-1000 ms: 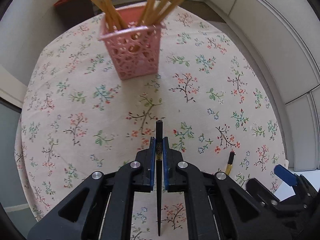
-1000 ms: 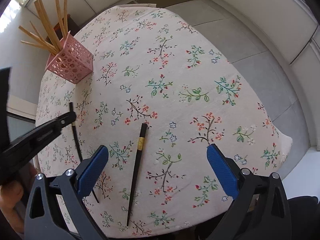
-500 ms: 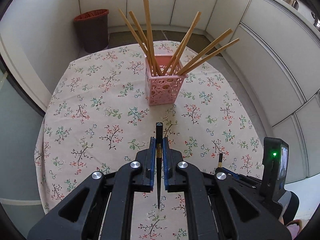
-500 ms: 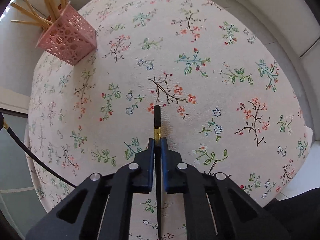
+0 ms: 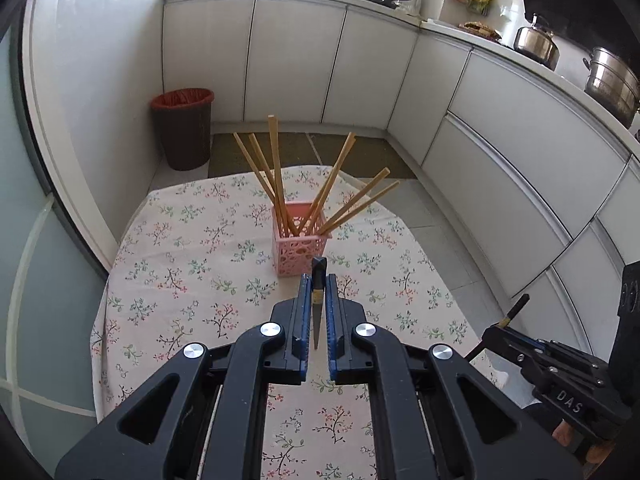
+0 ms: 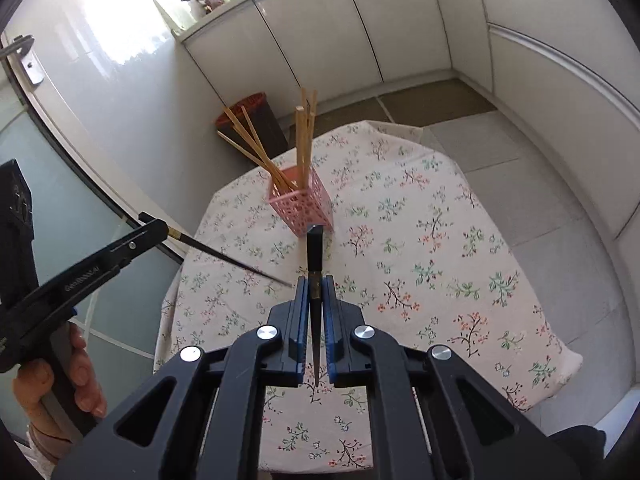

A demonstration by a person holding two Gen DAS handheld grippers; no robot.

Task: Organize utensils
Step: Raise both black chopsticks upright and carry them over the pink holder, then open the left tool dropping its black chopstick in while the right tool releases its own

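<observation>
The left gripper (image 5: 318,294) is pinching one black chopstick (image 5: 318,276) between its fingers. The right gripper (image 6: 316,292) is gripping another black chopstick (image 6: 314,252) (both above the desk (image 5: 192,264)).

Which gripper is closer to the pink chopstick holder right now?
Left, it seems. The left gripper sits just short of the pink chopstick holder, lined up with it; the right gripper hangs further back, off to the side.

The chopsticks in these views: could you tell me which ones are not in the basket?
The two black chopsticks, one clamped per gripper; the wooden chopsticks stand in the pink basket.
</observation>
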